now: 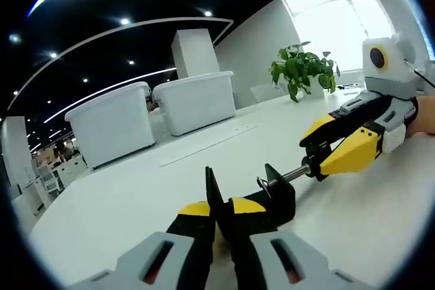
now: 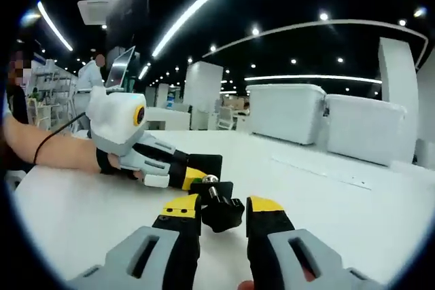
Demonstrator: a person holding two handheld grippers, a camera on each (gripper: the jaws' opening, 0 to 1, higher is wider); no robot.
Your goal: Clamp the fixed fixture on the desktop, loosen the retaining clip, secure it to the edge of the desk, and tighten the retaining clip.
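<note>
Black clamp fixture [image 1: 262, 198] sits low centre in the left gripper view, pinched between the closed jaws of the left gripper [image 1: 221, 219], resting on the white desk [image 1: 136, 202]. From the right of that frame the right gripper [image 1: 326, 157] reaches the screw knob [image 2: 211, 181], jaws a little parted around it, not clearly gripping. Loosening looks underway; next call is turning that screw to widen the clamp. Two white bins [image 1: 112, 123] and a plant [image 1: 302, 66] sit farther up.
</note>
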